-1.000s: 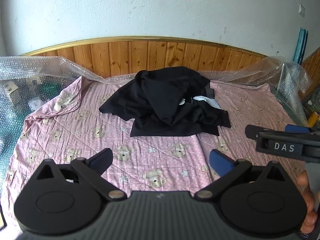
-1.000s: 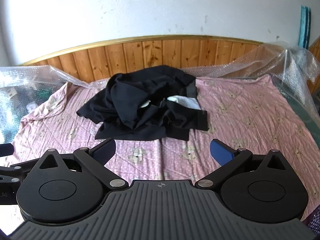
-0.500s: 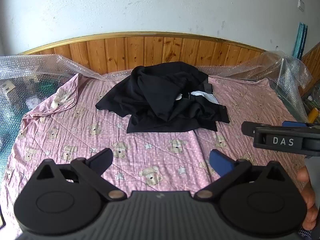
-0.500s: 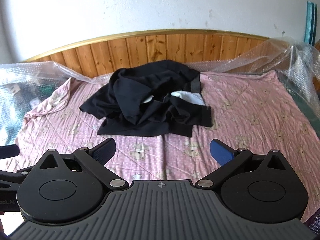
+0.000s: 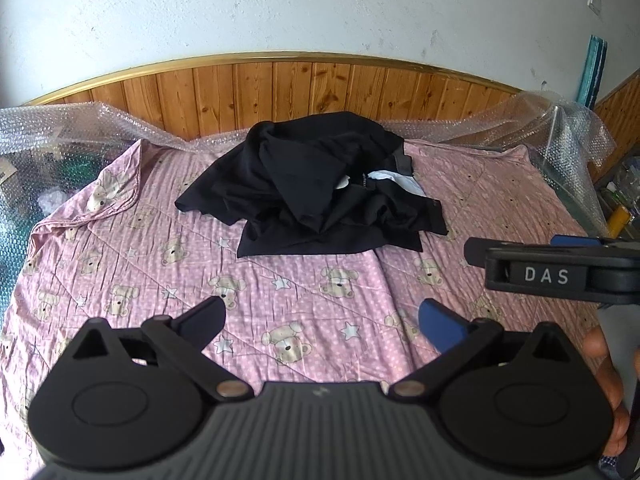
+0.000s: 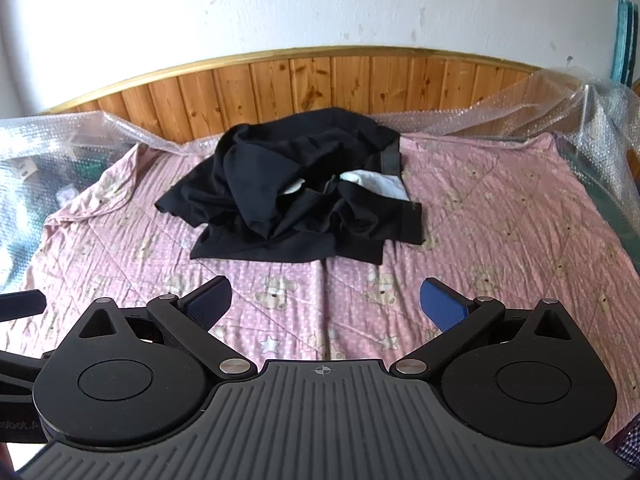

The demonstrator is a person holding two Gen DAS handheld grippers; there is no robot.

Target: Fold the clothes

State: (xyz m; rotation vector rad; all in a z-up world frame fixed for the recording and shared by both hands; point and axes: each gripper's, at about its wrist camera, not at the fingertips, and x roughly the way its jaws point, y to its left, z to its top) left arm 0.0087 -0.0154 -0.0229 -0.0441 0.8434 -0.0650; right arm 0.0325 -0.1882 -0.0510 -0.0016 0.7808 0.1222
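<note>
A crumpled black garment (image 5: pixel 320 188) with a bit of white lining lies in a heap on the pink bear-print bedsheet (image 5: pixel 304 296), toward the headboard. It also shows in the right wrist view (image 6: pixel 296 196). My left gripper (image 5: pixel 322 322) is open and empty, held above the sheet well short of the garment. My right gripper (image 6: pixel 326 302) is open and empty, also short of the garment. The right gripper shows from the side in the left wrist view (image 5: pixel 560 272).
A wooden headboard (image 5: pixel 320 88) and white wall stand behind the bed. Bubble wrap (image 5: pixel 560 128) lies along the bed's back and both sides. Clutter sits beyond the right edge (image 5: pixel 620 200). The sheet's left corner (image 5: pixel 116 184) is folded up.
Both grippers have tilted down and drawn slightly nearer; the garment sits a little lower and larger in both views. Both stay open.
</note>
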